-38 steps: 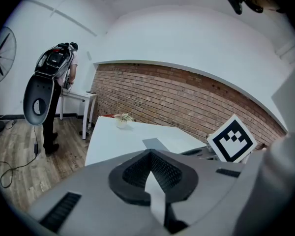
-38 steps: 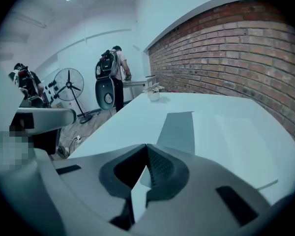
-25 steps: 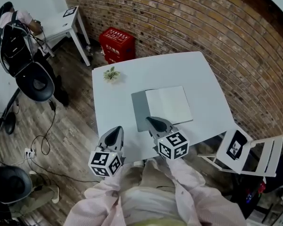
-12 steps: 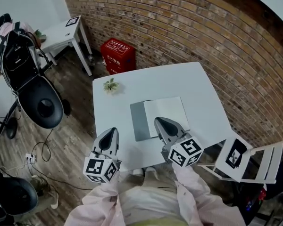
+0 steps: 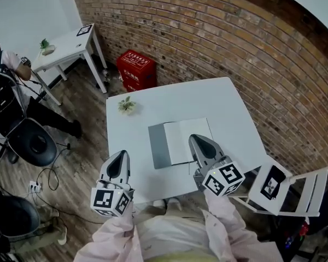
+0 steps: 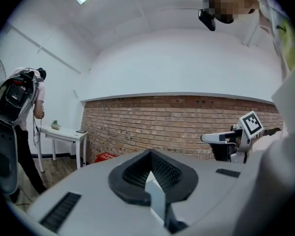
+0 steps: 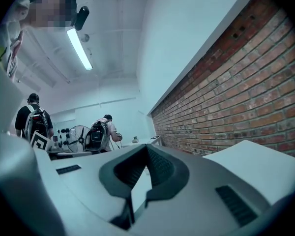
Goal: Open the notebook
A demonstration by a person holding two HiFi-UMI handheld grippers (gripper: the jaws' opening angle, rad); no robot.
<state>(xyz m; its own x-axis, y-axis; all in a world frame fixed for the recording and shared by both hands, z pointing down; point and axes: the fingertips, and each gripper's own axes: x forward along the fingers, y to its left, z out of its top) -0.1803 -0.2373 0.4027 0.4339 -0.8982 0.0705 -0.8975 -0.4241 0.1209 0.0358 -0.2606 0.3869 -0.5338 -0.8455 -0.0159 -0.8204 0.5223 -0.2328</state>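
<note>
The notebook [image 5: 177, 142] lies open on the white table [image 5: 208, 100], with its grey cover [image 5: 157, 146] turned out to the left and a blank white page [image 5: 186, 138] on the right. My right gripper [image 5: 198, 141] hangs above the page's near right corner, jaws shut and nothing between them. My left gripper [image 5: 120, 157] is over the table's near left edge, apart from the notebook, also shut and empty. Both gripper views look level across the room: the left gripper [image 6: 150, 154] faces the brick wall, the right gripper [image 7: 146, 149] looks along it.
A small potted plant [image 5: 126, 105] stands at the table's far left corner. A red crate [image 5: 136, 68] sits by the brick wall. A folding chair [image 5: 281, 187] with a marker is at the right. To the left are a small white table [image 5: 65, 45], an office chair [image 5: 35, 143] and a person [image 5: 0, 64].
Both grippers have risen off the table and come toward me. The right one slid to the right over the page. The notebook stays open and still.
</note>
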